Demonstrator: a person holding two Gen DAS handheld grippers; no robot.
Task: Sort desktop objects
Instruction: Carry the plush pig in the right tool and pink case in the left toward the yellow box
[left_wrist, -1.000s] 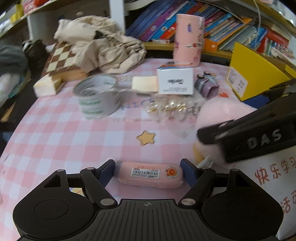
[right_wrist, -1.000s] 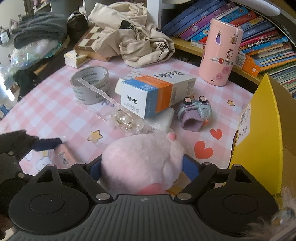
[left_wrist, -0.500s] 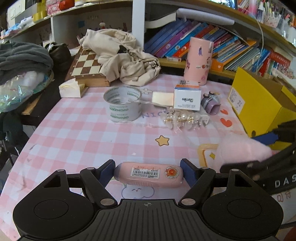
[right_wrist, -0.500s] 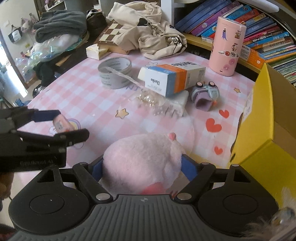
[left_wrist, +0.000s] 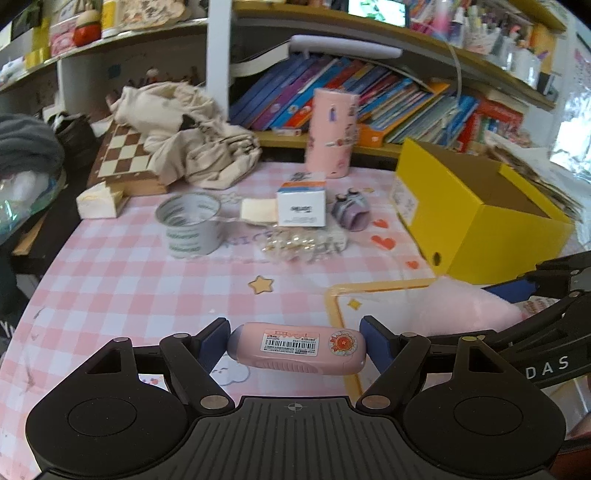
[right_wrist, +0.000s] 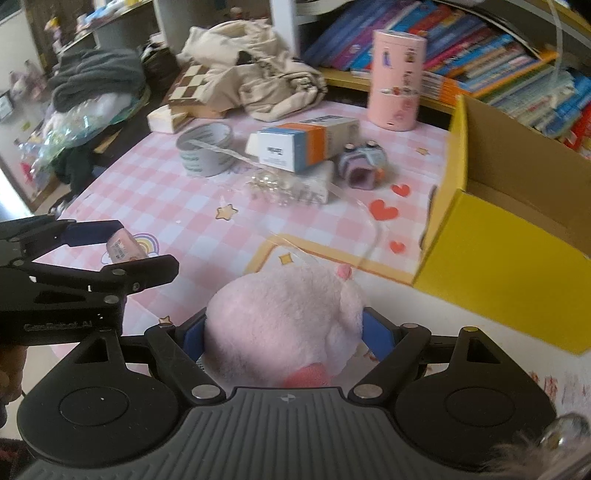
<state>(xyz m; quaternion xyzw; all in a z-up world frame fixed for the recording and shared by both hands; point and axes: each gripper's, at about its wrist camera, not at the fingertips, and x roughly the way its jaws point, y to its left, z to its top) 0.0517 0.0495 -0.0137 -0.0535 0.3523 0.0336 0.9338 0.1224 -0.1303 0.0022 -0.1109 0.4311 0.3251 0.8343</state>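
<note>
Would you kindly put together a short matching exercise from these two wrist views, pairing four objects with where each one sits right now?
Things:
1. pink tube
2. pink plush toy
3. tape roll
4. pink canister

Places:
A. upright at the back of the table, in front of the books
B. clamped in the left gripper
C. on the checked cloth, left of the white carton
D. clamped in the right gripper

Pairs: 1-B, 2-D, 3-C, 4-A

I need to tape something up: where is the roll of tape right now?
The roll of tape stands on the pink checked tablecloth, left of centre in the left wrist view, in front of the chessboard and left of the white carton.
</note>
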